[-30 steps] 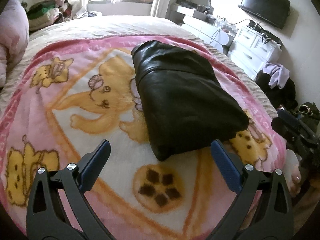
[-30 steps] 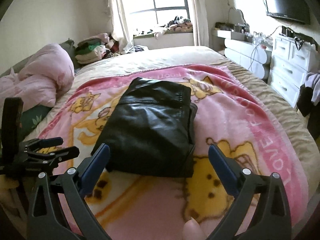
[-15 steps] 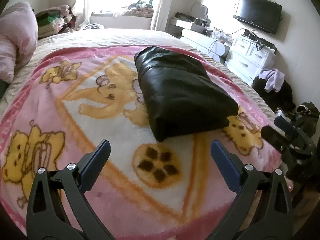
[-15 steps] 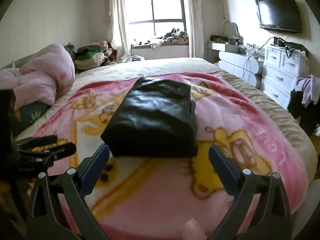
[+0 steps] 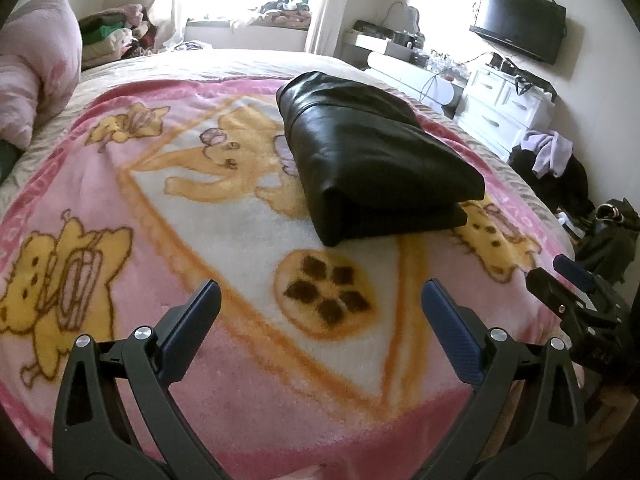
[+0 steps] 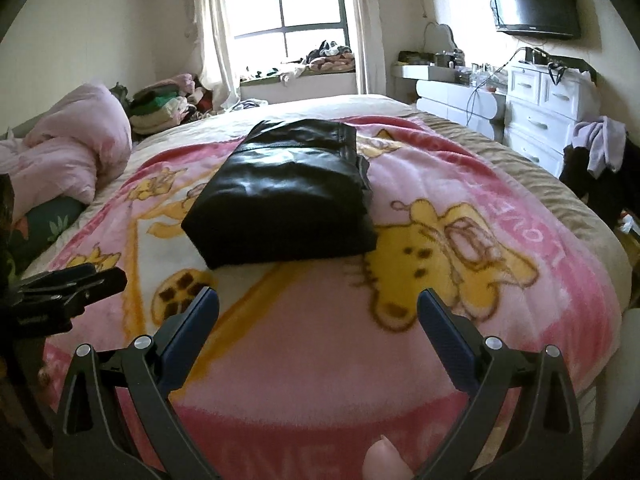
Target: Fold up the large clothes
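A black leather-like garment [image 5: 372, 160] lies folded into a thick rectangle on the pink cartoon blanket [image 5: 200, 208]; it also shows in the right wrist view [image 6: 288, 196]. My left gripper [image 5: 320, 300] is open and empty, held above the blanket near the bed's front edge, well short of the garment. My right gripper [image 6: 318, 300] is open and empty too, likewise back from the garment. The right gripper shows at the right edge of the left wrist view [image 5: 576, 292], and the left gripper at the left edge of the right wrist view [image 6: 68, 288].
A pink duvet [image 6: 68, 152] is bunched at the bed's left. Stacked clothes [image 6: 160, 108] sit at the far left corner. White drawers [image 6: 548, 120] with clothes draped in front [image 6: 600, 148] stand to the right, under a wall TV [image 6: 536, 0].
Both grippers have pulled back from the folded garment toward the bed's front edge and risen; the garment looks farther away. Both stay open. The garment has not moved.
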The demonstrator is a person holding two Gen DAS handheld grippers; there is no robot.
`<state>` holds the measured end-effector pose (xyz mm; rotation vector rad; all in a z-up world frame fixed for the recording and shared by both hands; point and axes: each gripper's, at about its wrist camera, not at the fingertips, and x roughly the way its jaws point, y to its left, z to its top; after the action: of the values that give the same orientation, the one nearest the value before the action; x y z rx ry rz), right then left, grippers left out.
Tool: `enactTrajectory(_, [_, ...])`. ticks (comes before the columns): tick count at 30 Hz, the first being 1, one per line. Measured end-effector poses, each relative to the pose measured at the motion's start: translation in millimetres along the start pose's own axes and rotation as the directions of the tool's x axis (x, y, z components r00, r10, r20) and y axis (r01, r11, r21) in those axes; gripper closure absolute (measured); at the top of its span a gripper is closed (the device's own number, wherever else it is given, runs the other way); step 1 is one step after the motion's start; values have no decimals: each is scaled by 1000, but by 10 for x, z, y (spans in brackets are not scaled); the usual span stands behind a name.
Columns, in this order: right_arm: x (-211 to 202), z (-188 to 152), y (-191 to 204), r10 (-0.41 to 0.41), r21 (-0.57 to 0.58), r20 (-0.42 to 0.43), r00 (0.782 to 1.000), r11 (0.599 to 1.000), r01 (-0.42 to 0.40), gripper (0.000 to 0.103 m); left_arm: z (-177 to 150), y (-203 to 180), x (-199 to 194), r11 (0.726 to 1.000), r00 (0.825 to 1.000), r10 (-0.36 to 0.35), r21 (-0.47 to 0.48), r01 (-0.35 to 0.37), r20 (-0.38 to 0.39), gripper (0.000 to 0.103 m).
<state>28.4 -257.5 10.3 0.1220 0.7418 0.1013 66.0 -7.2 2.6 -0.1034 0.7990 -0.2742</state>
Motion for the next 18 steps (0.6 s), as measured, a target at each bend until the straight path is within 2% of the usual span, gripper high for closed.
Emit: enactTrajectory(18, [-13, 29, 9, -1, 3, -3, 1000, 1000, 1, 4, 0, 43, 25, 1000, 1000, 24, 7, -24, -11, 9])
